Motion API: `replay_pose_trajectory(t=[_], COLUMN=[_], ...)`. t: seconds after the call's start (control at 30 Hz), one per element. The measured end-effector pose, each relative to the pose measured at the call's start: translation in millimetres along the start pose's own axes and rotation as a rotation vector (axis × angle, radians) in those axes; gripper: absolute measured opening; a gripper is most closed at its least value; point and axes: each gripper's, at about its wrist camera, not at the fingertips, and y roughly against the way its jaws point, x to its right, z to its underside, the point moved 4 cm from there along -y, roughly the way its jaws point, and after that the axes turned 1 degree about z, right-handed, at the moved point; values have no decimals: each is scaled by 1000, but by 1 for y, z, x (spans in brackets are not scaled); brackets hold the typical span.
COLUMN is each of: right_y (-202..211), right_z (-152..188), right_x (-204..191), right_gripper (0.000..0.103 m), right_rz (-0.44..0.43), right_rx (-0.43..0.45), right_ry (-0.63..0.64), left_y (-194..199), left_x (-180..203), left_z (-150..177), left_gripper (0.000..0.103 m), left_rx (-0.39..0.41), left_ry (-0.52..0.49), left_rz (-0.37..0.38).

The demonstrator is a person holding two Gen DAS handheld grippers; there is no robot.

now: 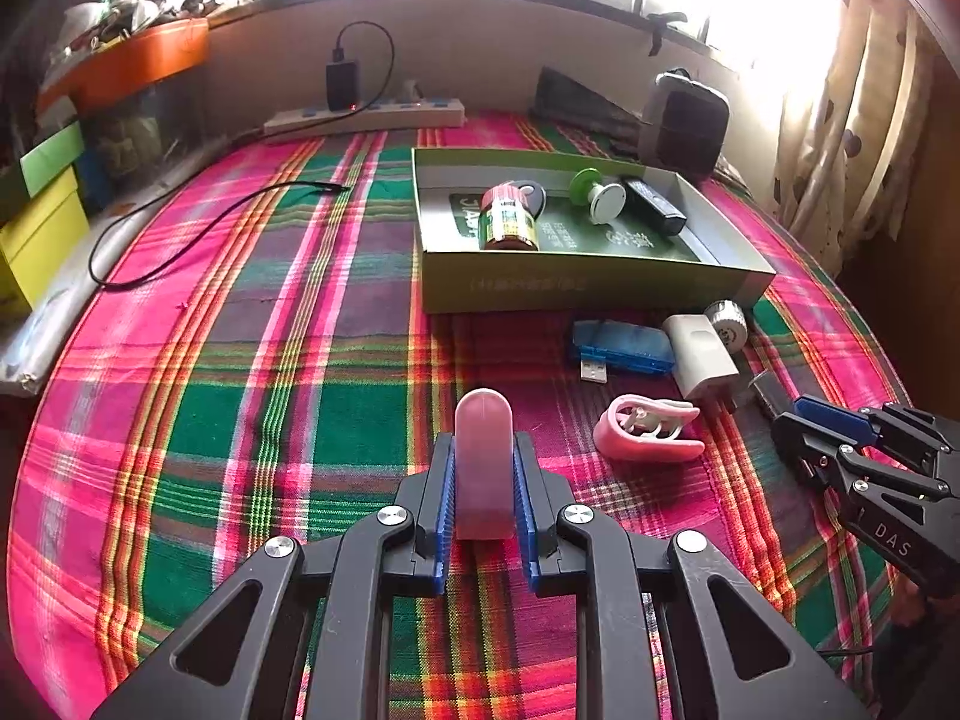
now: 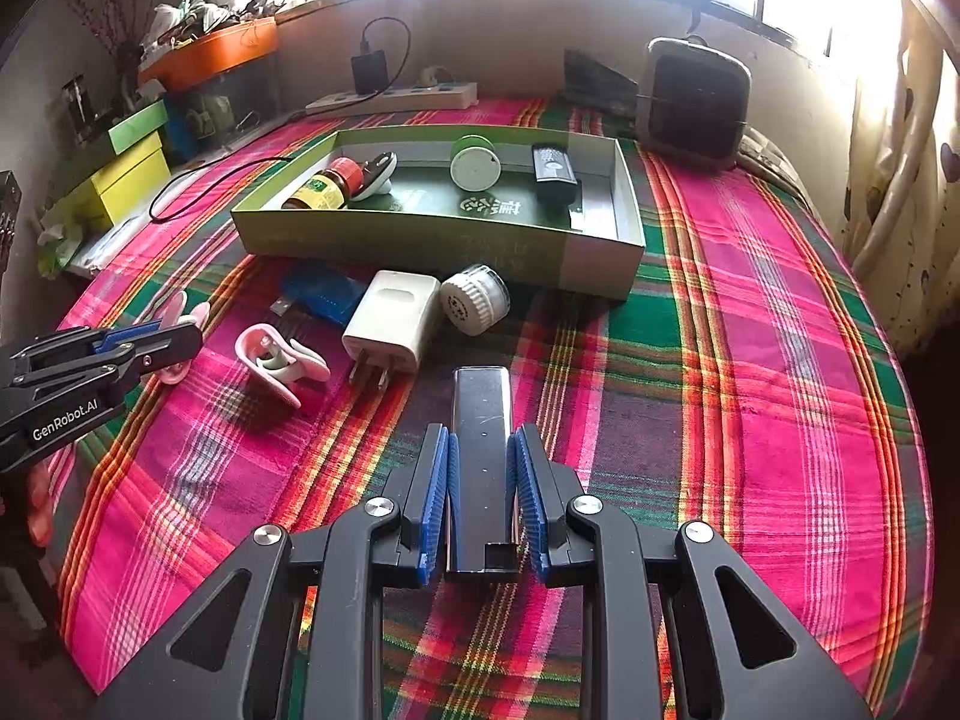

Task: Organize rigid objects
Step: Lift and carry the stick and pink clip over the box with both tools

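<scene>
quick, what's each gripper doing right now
left gripper: shut on the pink clip.
right gripper: shut on the dark flat bar.

Both wrist cameras are sitting just behind their tongs, looking down and forward across the plaid-covered bed (image 1: 240, 360) toward the window wall. The left view is facing from the left, the right from the right, both sharing the green box (image 1: 588, 276) (image 2: 432, 240) and each other's tongs.
</scene>
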Motion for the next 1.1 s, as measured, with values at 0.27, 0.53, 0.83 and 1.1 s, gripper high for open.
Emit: replay_pose_trajectory(t=[0.27,0.53,0.83,1.1], right_y=[6,13,17,22], right_z=[-2,-6,-8,-12], right_x=[0,0,0,3], right_gripper=[24,24,24,24], right_rz=[-4,-10,-14,-25], right_rx=[19,43,58,74], right_ry=[-3,-9,-13,-21], left_y=[8,16,18,25], left_x=[1,3,1,5], left_z=[-5,-9,-8,-16], left_gripper=[17,17,17,17], left_rx=[26,45,45,70], left_ry=[-4,-10,0,-11], left_rz=[4,23,28,44])
